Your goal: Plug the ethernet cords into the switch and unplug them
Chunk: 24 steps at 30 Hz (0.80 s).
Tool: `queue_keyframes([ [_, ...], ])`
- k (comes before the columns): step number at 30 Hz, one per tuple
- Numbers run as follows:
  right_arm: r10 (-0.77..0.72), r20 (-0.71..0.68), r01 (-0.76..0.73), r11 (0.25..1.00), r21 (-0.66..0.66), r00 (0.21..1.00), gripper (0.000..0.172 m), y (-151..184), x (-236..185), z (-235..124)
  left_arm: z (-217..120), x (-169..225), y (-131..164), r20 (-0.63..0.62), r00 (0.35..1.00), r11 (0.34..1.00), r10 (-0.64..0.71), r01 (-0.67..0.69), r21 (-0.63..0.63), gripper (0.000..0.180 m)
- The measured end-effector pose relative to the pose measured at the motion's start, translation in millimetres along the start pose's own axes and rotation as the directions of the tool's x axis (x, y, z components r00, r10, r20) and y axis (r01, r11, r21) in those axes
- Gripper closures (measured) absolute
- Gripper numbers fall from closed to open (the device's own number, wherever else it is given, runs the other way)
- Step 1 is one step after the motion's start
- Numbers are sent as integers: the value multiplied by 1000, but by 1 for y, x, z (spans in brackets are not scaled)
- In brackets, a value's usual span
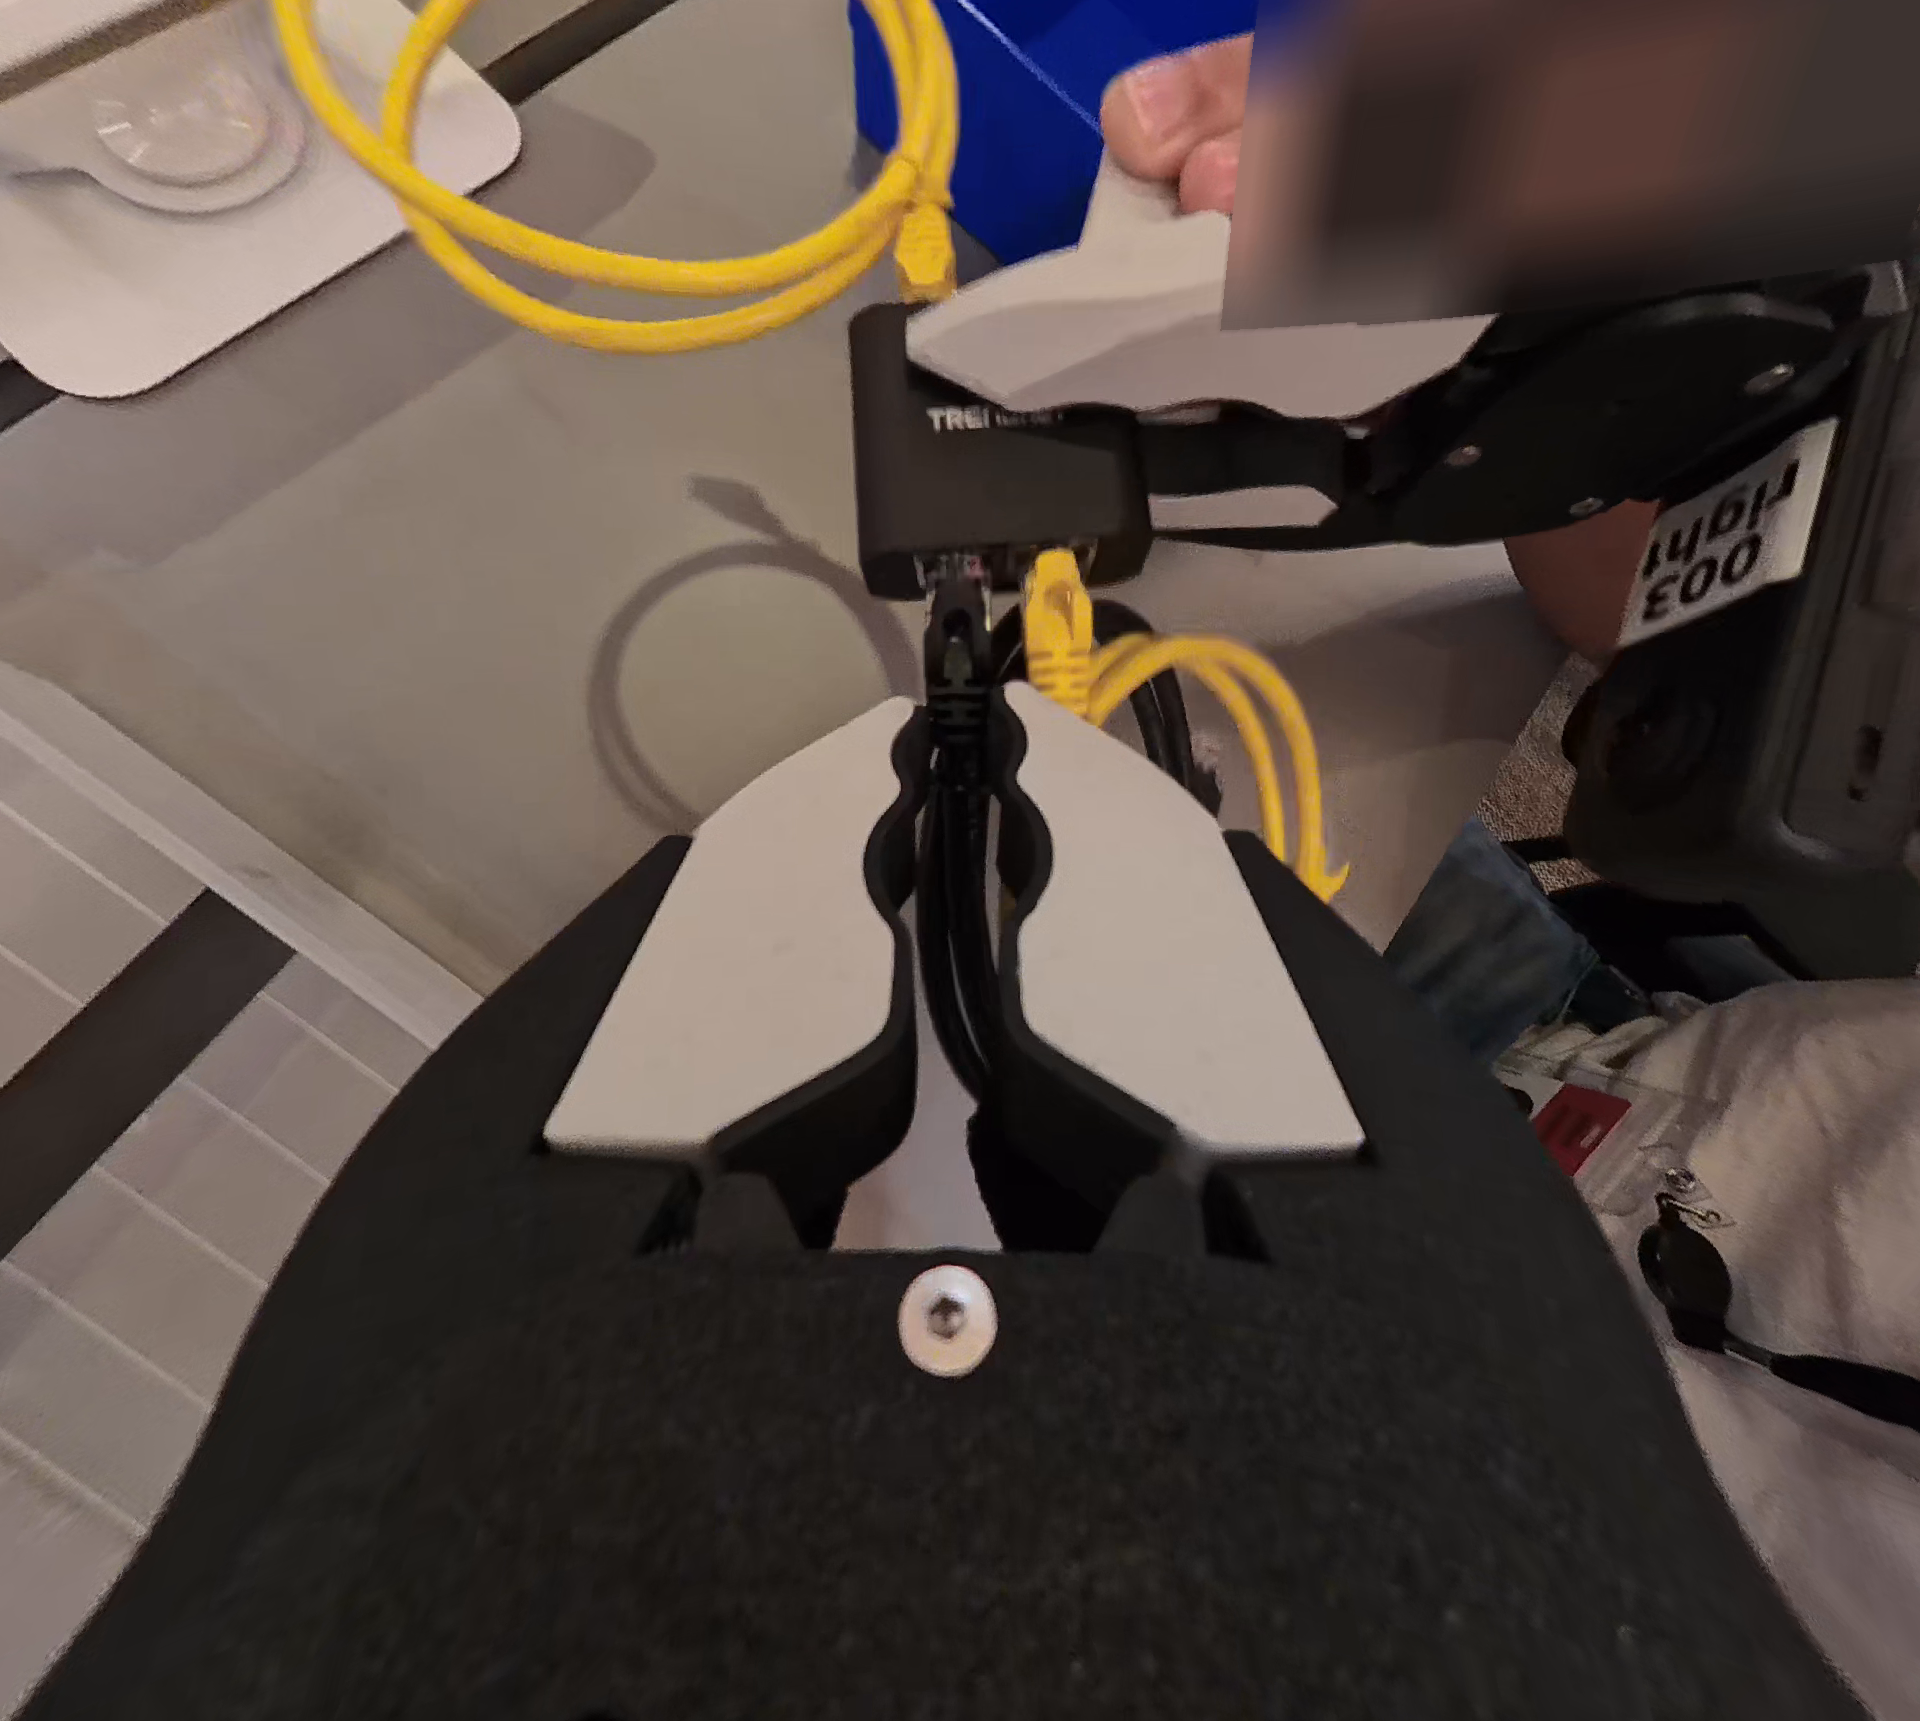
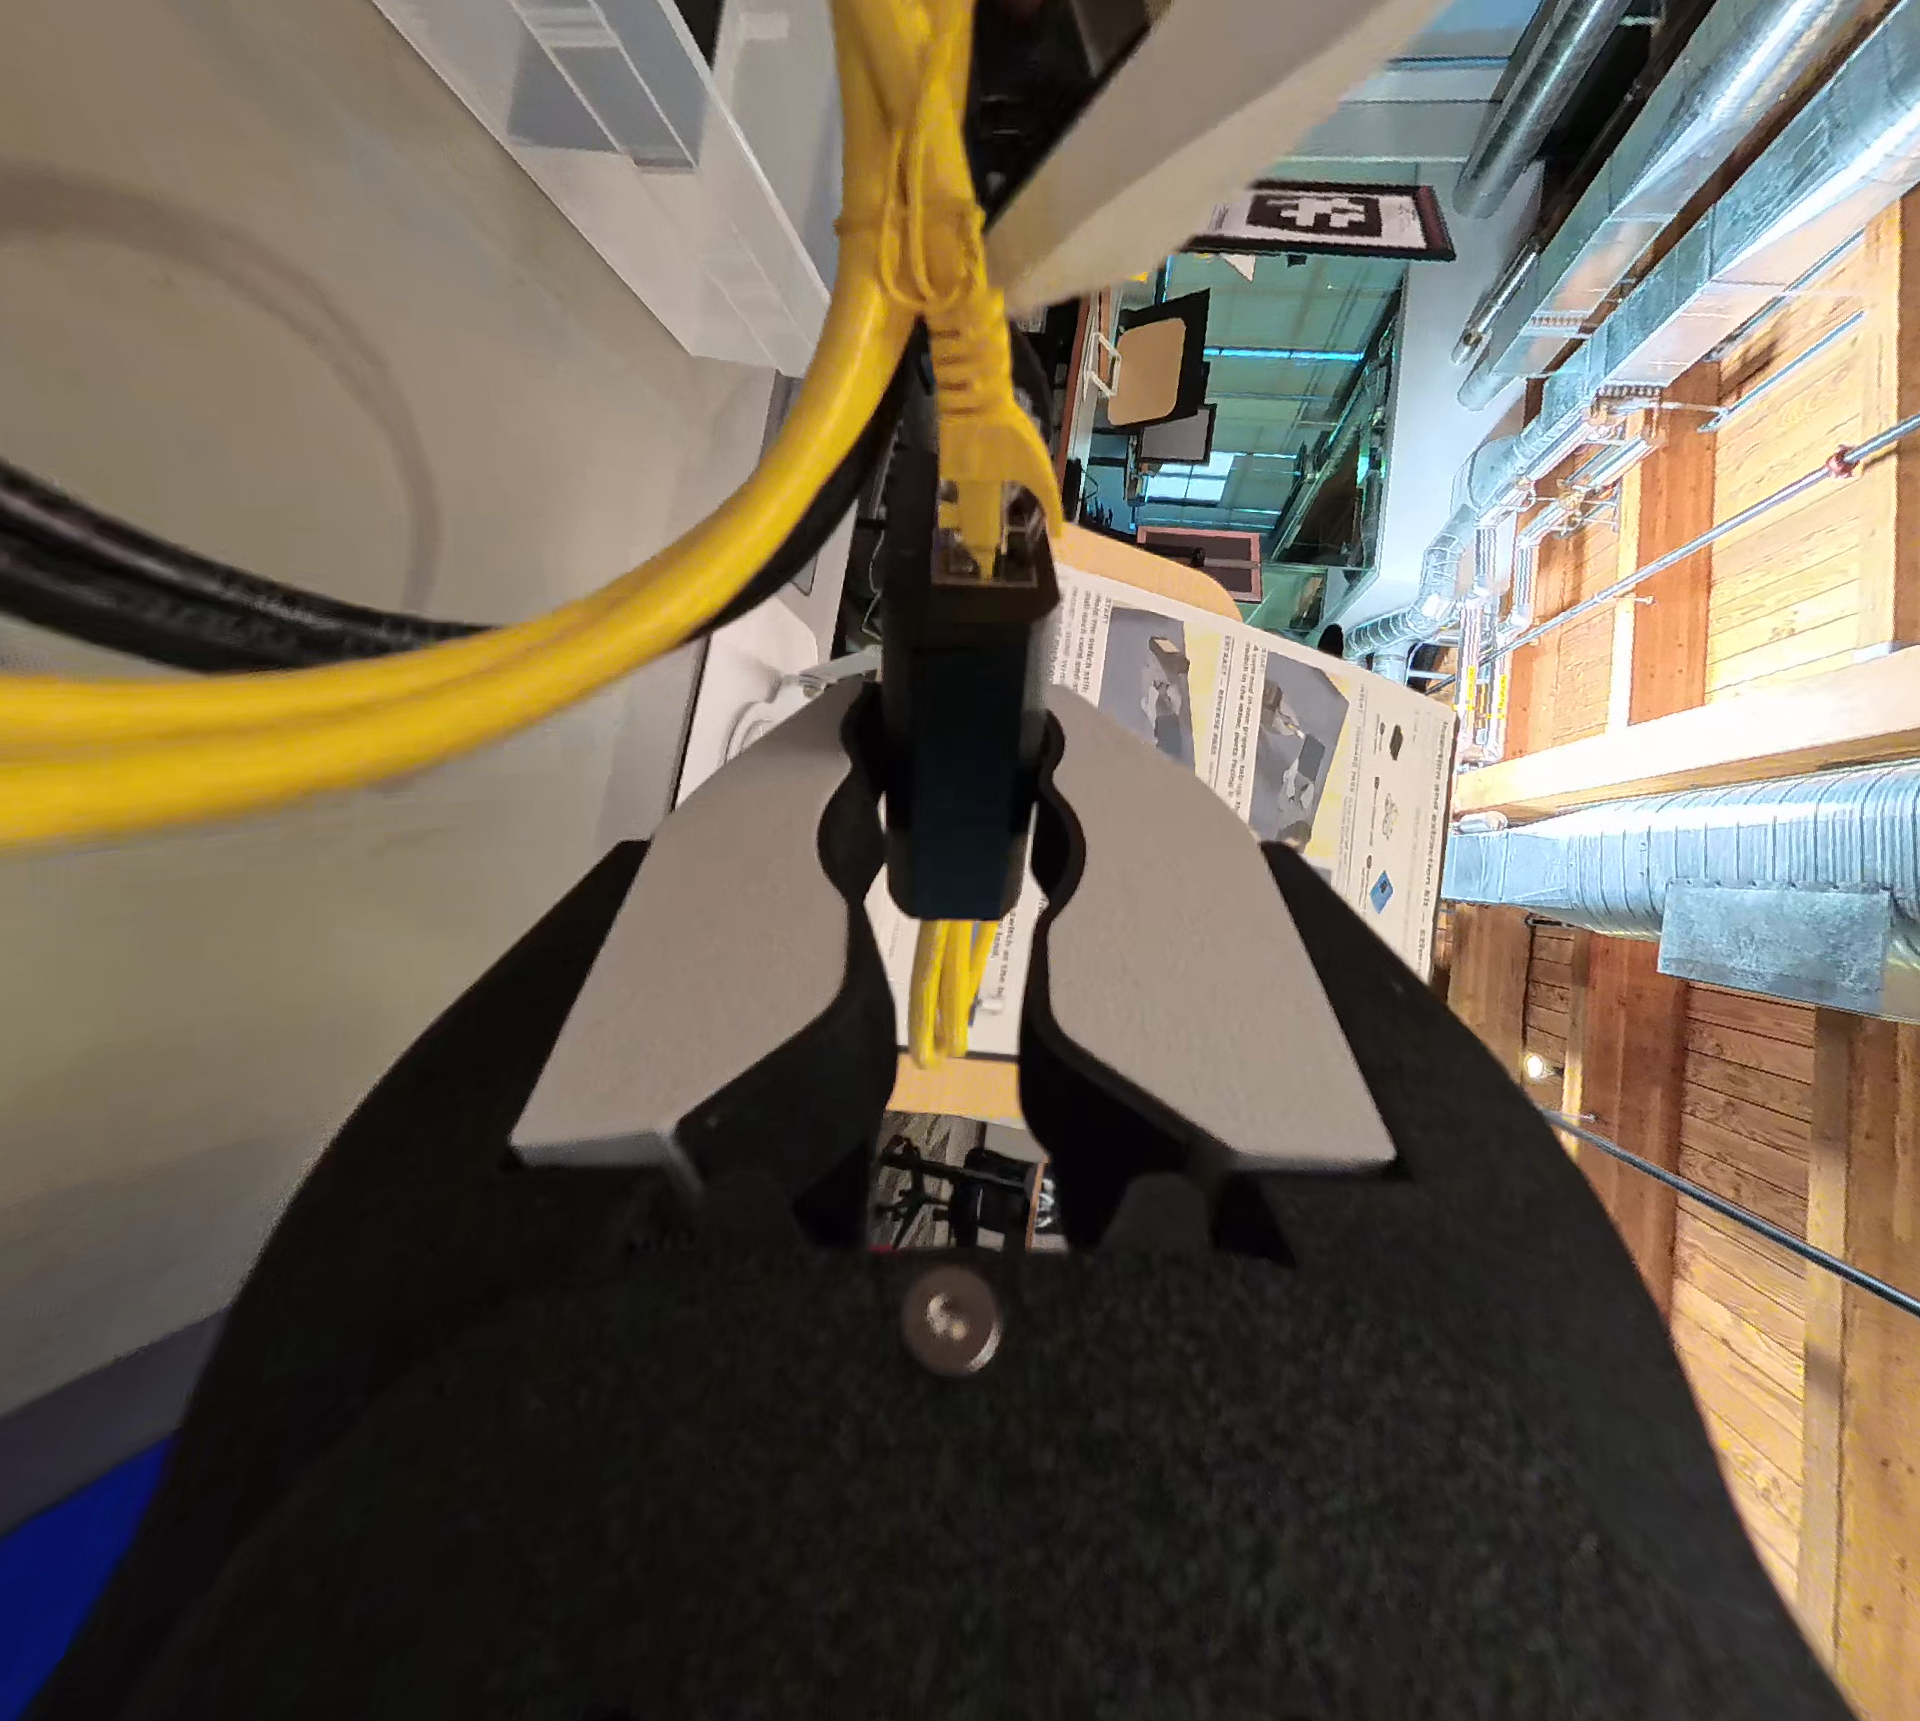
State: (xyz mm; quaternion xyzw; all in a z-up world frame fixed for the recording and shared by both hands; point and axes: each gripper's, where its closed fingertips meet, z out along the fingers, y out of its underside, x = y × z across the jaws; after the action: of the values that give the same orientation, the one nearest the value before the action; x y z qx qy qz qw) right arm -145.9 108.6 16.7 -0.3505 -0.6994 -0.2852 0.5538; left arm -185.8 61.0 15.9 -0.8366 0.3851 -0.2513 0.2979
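The left claw (image 1: 958, 715) is nearly closed, its fingers (image 1: 831, 798) pinched on the ribbed boot of a black ethernet cord (image 1: 956, 653) whose plug sits at a port on the near face of the switch (image 1: 987, 476). The switch is a small black box lifted clear of the pale surface (image 1: 416, 580), and the right claw (image 2: 961, 736) clamps it by its flat faces, standing part open at the width of the box with both pads pressed on it. Just beside the black plug, in the next port of the switch, sits a yellow plug (image 1: 1060, 622), its cable looping down past the left claw. A second yellow cord (image 1: 623, 61) rises from the far side of the switch and coils in the air above it; its shadow lies on the surface under the switch. Beyond the switch stands a blue bin (image 1: 1039, 9), and a printed sheet (image 2: 1299, 736) lies farther off.
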Motion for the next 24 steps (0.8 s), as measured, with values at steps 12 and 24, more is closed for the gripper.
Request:
queue_keyframes([
  [12,21,7,-22,1000,18,1000,149,-7,-4,4,0,-1,3,51,995,996,87,-86,-16,171],
  [24,108,34,-111,991,79,994,149,-12,-7,6,-3,-4,2,127,988,996,90,-89,-14,172],
])
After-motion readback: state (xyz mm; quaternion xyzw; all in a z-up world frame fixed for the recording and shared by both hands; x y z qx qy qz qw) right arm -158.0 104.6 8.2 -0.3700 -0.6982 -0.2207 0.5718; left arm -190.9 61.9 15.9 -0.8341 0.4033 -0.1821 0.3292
